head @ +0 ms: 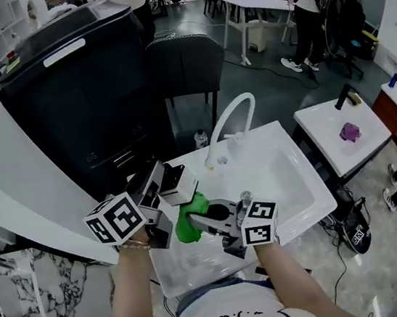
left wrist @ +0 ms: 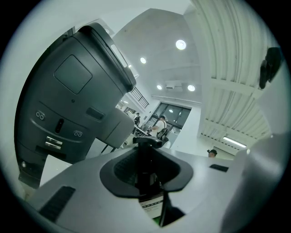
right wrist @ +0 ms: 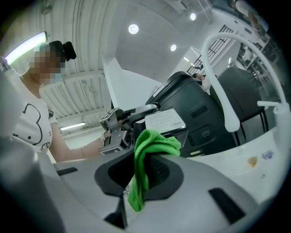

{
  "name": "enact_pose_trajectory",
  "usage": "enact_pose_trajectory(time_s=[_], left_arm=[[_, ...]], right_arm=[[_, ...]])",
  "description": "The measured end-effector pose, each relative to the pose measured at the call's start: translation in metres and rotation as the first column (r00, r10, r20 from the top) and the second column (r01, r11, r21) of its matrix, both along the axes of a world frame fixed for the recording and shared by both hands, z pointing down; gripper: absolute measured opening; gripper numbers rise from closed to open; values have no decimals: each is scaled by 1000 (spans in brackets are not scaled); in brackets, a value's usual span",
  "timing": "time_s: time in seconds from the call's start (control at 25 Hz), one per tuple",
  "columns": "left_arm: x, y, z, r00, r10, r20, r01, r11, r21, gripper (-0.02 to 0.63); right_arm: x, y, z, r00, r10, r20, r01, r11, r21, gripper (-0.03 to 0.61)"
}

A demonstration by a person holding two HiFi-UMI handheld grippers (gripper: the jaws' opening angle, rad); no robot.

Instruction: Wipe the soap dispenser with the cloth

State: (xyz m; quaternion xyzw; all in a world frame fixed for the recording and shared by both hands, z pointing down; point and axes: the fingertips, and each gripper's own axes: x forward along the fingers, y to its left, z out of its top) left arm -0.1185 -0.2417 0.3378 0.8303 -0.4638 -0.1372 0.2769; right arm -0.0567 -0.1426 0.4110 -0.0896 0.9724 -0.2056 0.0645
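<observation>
White sink (head: 302,191) with arched faucet (head: 230,115) at far rim; left tool (head: 165,189) clamps the soap dispenser (head: 179,184), right tool (head: 201,221) grips the green cloth (head: 191,217), bunched just beside it.

The left gripper (head: 170,191), clamping the soap dispenser (head: 180,184), and the right gripper (head: 201,219), pinching the cloth (head: 191,217), are crowding the front-left corner of the sink (head: 297,184). Its right half is lying open. The arched faucet (head: 231,116) is barring the back rim; a dark machine (head: 73,98) is hemming the left, a chair (head: 185,64) standing behind.
</observation>
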Motion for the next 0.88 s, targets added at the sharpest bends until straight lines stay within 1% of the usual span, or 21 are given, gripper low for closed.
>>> enact_pose_trajectory(time_s=[0.12, 0.24, 0.36, 0.44, 0.6, 0.68, 0.76, 0.88], left_arm=[[1, 3, -3, 1000, -14, 23, 13, 999, 44, 94], [1, 6, -5, 997, -52, 65, 44, 993, 114, 94], [-1, 10, -5, 985, -112, 128, 85, 976, 199, 94], [1, 14, -5, 971, -155, 184, 102, 957, 271, 94], [8, 26, -10, 920, -243, 306, 99, 903, 419, 94], [14, 31, -11, 889, -274, 367, 78, 881, 467, 92], [22, 33, -9, 855, -282, 436, 40, 873, 487, 92], [35, 35, 1, 805, -264, 532, -32, 875, 484, 92]], right_arm=[[3, -5, 7, 998, 40, -55, -39, 999, 14, 51], [13, -12, 14, 988, 92, -120, -88, 995, 38, 51], [25, -19, 19, 976, 140, -166, -134, 990, 48, 51], [33, -23, 20, 967, 169, -189, -162, 985, 54, 51], [44, -29, 14, 949, 235, -211, -219, 971, 97, 51], [47, -31, 11, 937, 269, -221, -246, 961, 128, 51], [49, -32, 7, 931, 291, -220, -263, 953, 151, 51], [51, -33, -14, 936, 303, -179, -268, 943, 195, 51]])
